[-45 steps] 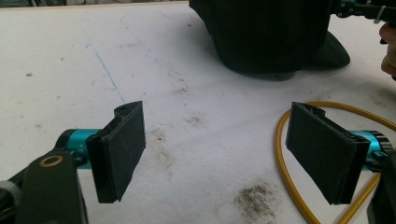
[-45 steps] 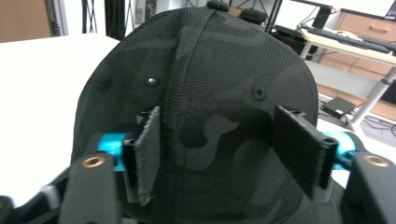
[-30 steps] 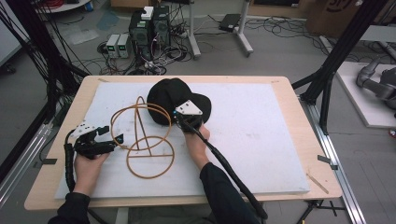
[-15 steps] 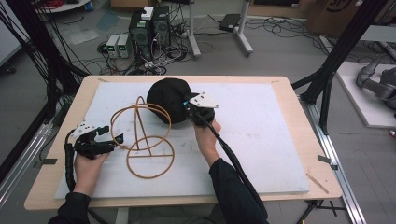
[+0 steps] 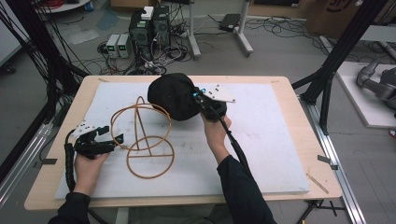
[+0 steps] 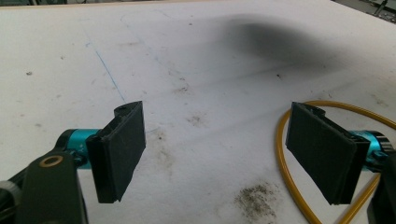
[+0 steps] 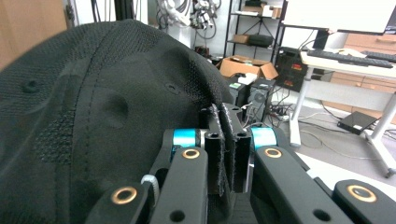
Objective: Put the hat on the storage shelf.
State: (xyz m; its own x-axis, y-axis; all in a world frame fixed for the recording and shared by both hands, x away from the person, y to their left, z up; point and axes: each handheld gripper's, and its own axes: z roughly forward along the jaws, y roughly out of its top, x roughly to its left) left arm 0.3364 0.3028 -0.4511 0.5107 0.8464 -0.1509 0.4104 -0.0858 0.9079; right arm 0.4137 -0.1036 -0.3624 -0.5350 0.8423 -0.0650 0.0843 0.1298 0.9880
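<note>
A black cap (image 5: 172, 96) hangs above the back middle of the white mat, held up by its edge. My right gripper (image 5: 201, 99) is shut on that cap (image 7: 93, 116), the fabric pinched between the two pads (image 7: 225, 149). A wire hat stand (image 5: 142, 135) of orange-brown rings sits on the mat to the cap's front left. My left gripper (image 5: 111, 138) rests at the stand's left side, open, with bare mat between its pads (image 6: 119, 149). Part of the stand's base ring (image 6: 285, 154) curves by the right jaw.
The white mat (image 5: 280, 140) covers most of the wooden table (image 5: 303, 121). Computer boxes and cables (image 5: 149, 28) lie on the floor beyond the far edge. Black frame posts (image 5: 336, 56) stand at the right.
My right gripper has lifted the cap and carried it rightward and back, clear of the stand. The left gripper has stayed still.
</note>
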